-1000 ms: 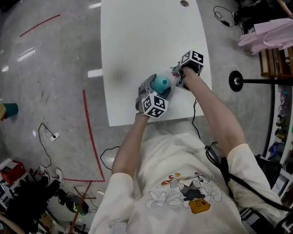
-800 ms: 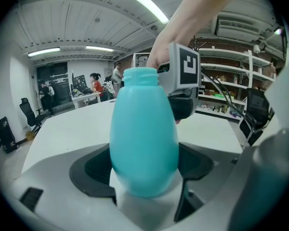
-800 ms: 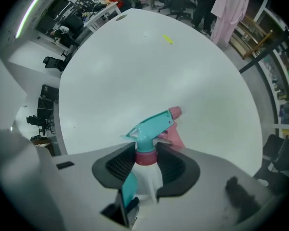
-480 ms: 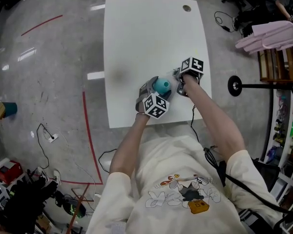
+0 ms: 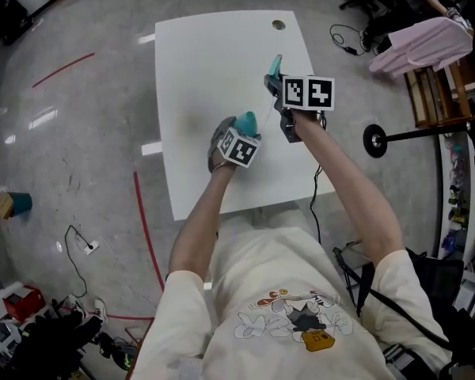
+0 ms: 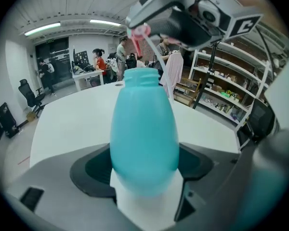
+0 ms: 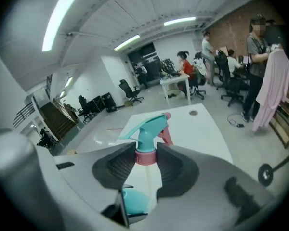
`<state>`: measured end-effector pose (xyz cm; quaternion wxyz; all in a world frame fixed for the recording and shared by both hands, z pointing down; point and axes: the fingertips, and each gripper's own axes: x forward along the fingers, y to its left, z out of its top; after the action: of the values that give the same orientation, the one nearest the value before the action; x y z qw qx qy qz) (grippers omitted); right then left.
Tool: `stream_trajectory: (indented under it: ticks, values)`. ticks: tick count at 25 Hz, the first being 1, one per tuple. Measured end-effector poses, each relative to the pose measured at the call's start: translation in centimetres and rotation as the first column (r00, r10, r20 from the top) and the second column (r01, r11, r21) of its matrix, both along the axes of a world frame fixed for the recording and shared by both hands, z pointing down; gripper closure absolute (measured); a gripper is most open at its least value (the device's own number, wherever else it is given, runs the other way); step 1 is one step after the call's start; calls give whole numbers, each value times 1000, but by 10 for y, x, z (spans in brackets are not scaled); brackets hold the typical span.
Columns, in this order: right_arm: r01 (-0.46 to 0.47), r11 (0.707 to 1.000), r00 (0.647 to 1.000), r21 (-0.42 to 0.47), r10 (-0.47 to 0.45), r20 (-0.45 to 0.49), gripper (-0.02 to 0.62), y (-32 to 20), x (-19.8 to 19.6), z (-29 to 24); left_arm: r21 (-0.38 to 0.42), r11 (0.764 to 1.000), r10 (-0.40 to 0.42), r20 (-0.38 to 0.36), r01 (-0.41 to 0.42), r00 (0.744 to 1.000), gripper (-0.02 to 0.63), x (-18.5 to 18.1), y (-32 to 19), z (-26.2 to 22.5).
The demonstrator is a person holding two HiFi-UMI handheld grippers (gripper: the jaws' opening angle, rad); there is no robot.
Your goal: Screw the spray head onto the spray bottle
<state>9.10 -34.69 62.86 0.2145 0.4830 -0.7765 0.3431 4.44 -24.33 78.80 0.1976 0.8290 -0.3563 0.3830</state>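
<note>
My left gripper [image 5: 236, 131] is shut on the belly of a teal spray bottle [image 5: 246, 120], near the middle of the white table [image 5: 206, 62]. In the left gripper view the bottle [image 6: 143, 134] stands upright between the pads, its threaded neck [image 6: 142, 76] uncapped. My right gripper [image 5: 279, 85] is shut on the pink collar [image 7: 145, 157] of a teal spray head [image 7: 147, 129], held in the air above and to the right of the bottle. The head's clear dip tube [image 6: 156, 66] hangs beside the bottle's neck. Below the right jaws the bottle [image 7: 135, 201] shows.
The table has a round cable hole [image 5: 279, 24] near its far edge. A black stand base [image 5: 376, 139] and a rack with pink cloth [image 5: 419, 46] are on the floor to the right. Red tape lines [image 5: 142, 212] mark the floor to the left.
My right gripper has lifted off the table with the spray head and rolled, so the head now points up. The left gripper with the bottle has shifted a little away from the body.
</note>
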Motion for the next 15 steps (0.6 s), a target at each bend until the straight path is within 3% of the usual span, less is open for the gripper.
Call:
stream_trajectory:
  ticks: [4, 9, 12, 15]
  values:
    - [81, 982, 996, 172, -87, 26, 460, -2, -13, -70, -17, 999, 40, -29, -41, 999, 221, 5, 3, -13]
    - [174, 945, 968, 277, -216, 126, 460, 28, -27, -142, -8, 990, 137, -128, -139, 982, 221, 26, 23, -54]
    - [255, 907, 939, 335, -315, 137, 460, 55, -37, -181, 16, 972, 232, -165, -233, 959, 221, 36, 38, -96]
    - [330, 865, 908, 378, -400, 123, 460, 75, -50, -209, 46, 946, 325, -144, -322, 935, 221, 37, 44, -133]
